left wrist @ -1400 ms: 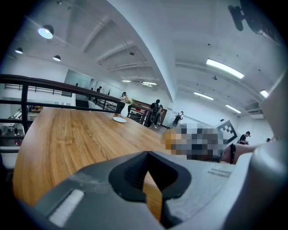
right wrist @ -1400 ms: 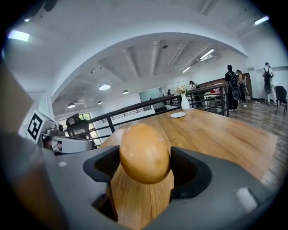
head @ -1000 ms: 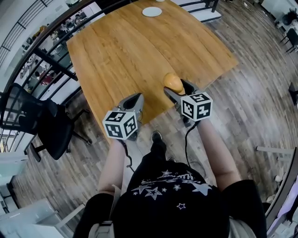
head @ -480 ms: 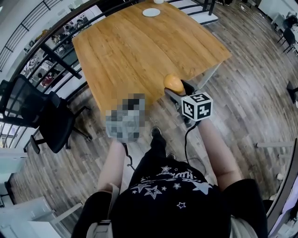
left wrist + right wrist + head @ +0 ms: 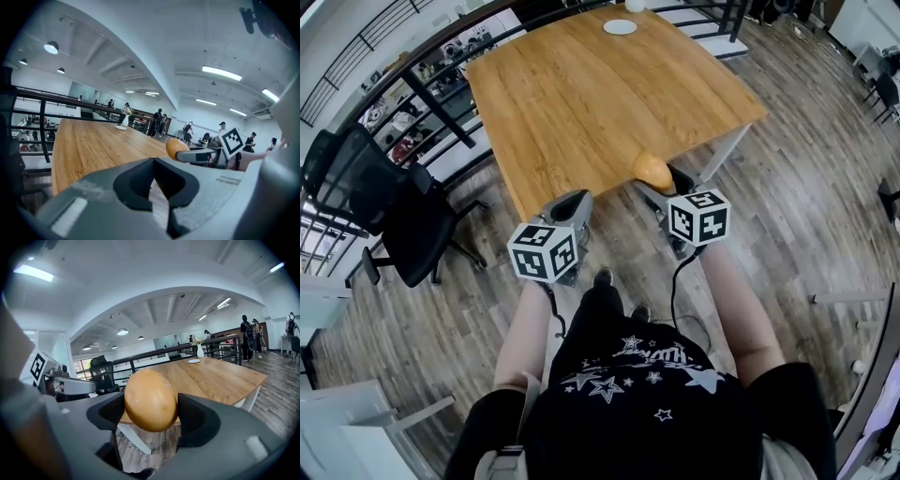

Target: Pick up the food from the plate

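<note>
Food, head view: I see a smooth, rounded, orange-brown food (image 5: 653, 170) held by my right gripper (image 5: 654, 180) just past the near edge of the table (image 5: 581, 103), over the plank floor (image 5: 787, 216).
Plate, head view: a small white plate (image 5: 620, 27) sits at the far end of the table, well apart from the food, and looks bare.
Progress, head view: I judge the pick done, since the food is off the plate and off the table; only keeping hold of it is left.
Left gripper, head view: my left gripper (image 5: 572, 200) hangs beside the right one, off the table's near edge, carrying nothing.
Jaws, left gripper view: the dark ribbed pads meet at their tips with nothing between them.
Table, left gripper view: warm wood with a long straight grain and a satin sheen runs away to the plate.
Jaws, right gripper view: the two black textured pads press on either side of the food, which fills the gap.
Food, right gripper view: an egg-like oval with matt, faintly speckled skin and a soft highlight; I cannot tell whether it is bread or a potato.
Grip, right gripper view: I judge it firm but the skin looks smooth and possibly slippery.
</note>
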`<action>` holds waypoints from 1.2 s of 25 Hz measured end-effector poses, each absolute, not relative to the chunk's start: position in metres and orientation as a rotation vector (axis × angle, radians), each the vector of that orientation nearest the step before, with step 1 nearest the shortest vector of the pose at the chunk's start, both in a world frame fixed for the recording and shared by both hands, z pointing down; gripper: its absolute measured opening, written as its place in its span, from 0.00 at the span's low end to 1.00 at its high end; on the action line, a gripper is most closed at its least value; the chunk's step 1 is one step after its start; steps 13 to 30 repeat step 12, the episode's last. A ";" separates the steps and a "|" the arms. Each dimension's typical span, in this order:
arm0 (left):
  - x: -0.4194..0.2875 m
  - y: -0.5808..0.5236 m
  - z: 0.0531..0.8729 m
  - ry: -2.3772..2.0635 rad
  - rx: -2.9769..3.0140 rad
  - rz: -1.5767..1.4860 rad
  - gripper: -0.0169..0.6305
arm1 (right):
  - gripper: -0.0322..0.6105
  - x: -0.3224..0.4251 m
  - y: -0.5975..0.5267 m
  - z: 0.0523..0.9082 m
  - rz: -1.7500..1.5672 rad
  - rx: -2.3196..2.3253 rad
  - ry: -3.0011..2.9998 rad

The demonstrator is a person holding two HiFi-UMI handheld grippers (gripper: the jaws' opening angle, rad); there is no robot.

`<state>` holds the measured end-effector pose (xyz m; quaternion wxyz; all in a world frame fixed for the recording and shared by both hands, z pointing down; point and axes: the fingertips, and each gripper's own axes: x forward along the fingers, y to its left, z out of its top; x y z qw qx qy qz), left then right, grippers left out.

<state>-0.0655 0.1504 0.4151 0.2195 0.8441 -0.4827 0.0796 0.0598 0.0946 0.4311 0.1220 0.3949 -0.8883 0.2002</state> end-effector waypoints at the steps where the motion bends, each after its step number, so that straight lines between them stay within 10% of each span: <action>1: -0.066 0.153 0.412 -1.336 2.336 0.216 0.02 | 0.60 0.060 0.097 0.429 0.585 1.154 -2.594; 30: -0.084 0.162 0.413 -1.270 2.361 0.250 0.02 | 0.60 0.043 0.111 0.430 0.554 1.206 -2.544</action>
